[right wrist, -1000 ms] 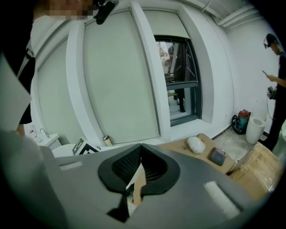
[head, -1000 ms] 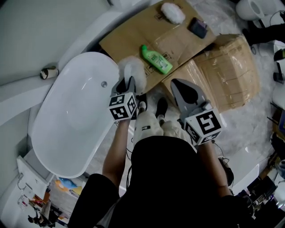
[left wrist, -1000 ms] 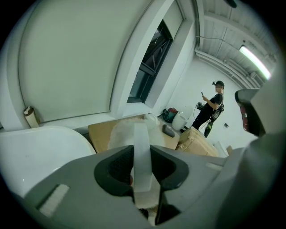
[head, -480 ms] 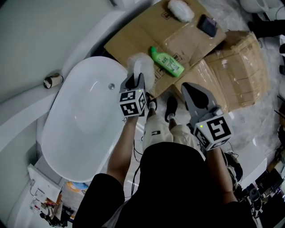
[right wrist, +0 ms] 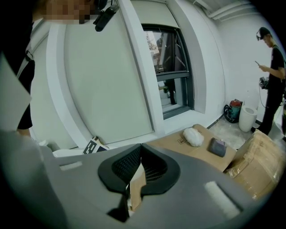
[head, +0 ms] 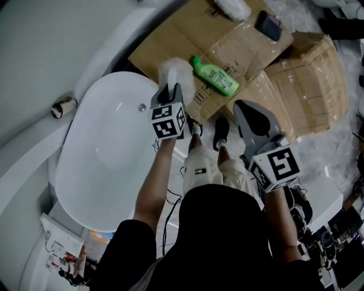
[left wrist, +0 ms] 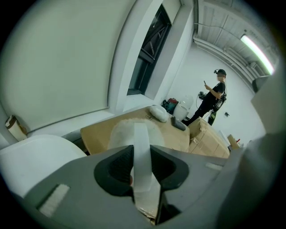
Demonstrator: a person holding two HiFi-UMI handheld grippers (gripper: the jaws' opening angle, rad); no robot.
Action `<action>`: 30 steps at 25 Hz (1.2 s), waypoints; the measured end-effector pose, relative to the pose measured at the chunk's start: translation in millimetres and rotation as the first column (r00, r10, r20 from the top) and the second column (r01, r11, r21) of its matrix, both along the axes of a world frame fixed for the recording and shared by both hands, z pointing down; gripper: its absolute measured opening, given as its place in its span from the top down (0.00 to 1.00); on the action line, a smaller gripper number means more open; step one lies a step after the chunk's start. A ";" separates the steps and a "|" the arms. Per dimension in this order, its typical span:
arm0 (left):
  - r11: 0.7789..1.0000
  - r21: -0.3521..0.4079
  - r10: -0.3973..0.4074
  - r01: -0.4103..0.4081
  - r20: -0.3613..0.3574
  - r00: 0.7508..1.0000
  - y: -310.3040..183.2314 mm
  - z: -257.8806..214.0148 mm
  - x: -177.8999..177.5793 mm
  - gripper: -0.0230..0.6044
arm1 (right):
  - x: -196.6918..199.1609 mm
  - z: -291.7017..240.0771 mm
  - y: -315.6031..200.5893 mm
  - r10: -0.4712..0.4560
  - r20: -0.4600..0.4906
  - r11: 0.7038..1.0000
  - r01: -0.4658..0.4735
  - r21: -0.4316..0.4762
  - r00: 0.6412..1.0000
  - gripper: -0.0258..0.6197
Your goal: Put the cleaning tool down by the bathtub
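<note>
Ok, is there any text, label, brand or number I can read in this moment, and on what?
No text is readable here.
On the green bottle: label print, too blurred to read.
On the cardboard: small dark printed marks, too small to read.
On the person's shorts: one small dark mark, illegible.

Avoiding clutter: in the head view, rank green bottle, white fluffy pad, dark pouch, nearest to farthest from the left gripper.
1. Green plastic bottle, just right of the left gripper.
2. White fluffy pad, at the top edge.
3. Dark pouch, upper right.
</note>
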State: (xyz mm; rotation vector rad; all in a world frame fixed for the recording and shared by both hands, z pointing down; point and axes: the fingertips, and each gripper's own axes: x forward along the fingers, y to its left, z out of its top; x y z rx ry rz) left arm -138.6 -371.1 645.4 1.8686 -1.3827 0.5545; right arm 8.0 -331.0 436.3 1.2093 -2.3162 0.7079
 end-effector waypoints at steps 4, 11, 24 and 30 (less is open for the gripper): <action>1.000 -0.009 -0.015 0.016 0.015 1.000 -9.0 13.8 -4.1 0.82 | -3.0 6.7 -4.7 0.005 0.001 1.000 -0.005 -0.006 1.000 0.95; 0.999 -0.031 -0.036 0.037 0.035 0.999 -13.6 38.3 -8.7 0.82 | 3.1 16.7 -3.2 0.017 -0.014 1.000 -0.017 -0.024 1.000 0.95; 0.997 -0.070 -0.027 0.032 0.081 0.996 -19.6 81.2 -2.2 0.82 | 18.0 34.4 2.5 0.043 -0.029 0.997 -0.044 -0.057 0.999 0.95; 0.996 -0.086 -0.019 0.028 0.108 0.994 -26.0 95.0 -3.6 0.82 | 23.0 44.8 -0.9 0.050 -0.033 0.996 -0.052 -0.069 0.998 0.95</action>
